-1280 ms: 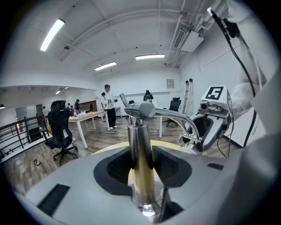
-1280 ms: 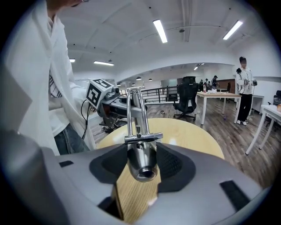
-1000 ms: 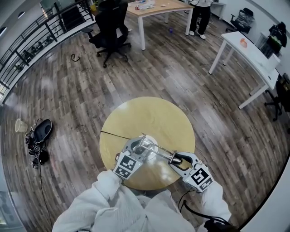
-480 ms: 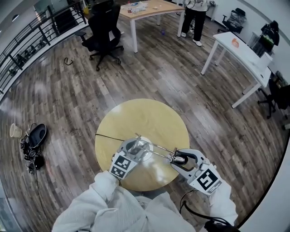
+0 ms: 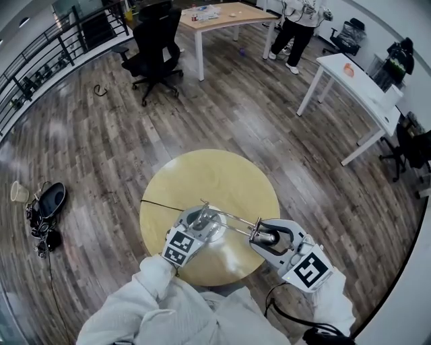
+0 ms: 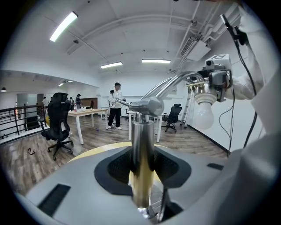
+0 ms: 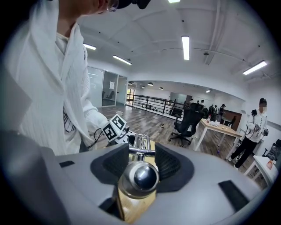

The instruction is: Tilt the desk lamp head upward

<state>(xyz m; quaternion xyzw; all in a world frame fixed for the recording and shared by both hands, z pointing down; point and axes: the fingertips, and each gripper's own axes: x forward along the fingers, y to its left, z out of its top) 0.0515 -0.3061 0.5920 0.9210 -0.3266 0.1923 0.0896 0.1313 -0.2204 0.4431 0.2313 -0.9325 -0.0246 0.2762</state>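
Note:
A chrome desk lamp stands on the round yellow table (image 5: 215, 178). My left gripper (image 5: 201, 221) is shut on the lamp's upright post (image 6: 142, 149), its black pads pressing on both sides. From the post a thin chrome arm (image 5: 232, 227) runs right to the lamp head (image 5: 266, 237). My right gripper (image 5: 264, 237) is shut on that head, whose chrome dome (image 7: 140, 178) sits between the pads. In the left gripper view the white bulb (image 6: 204, 113) hangs downward under the head, at the upper right.
A thin black cable (image 5: 165, 204) crosses the table's left side. A black office chair (image 5: 156, 37) and a wooden desk (image 5: 225, 13) stand far off, a white table (image 5: 357, 77) at right. A person (image 5: 296, 20) stands by the desk. A bag (image 5: 47, 202) and cup (image 5: 17, 192) lie on the floor.
The right gripper with the lamp head has shifted slightly, and the head view has drifted. The left gripper stays on the post.

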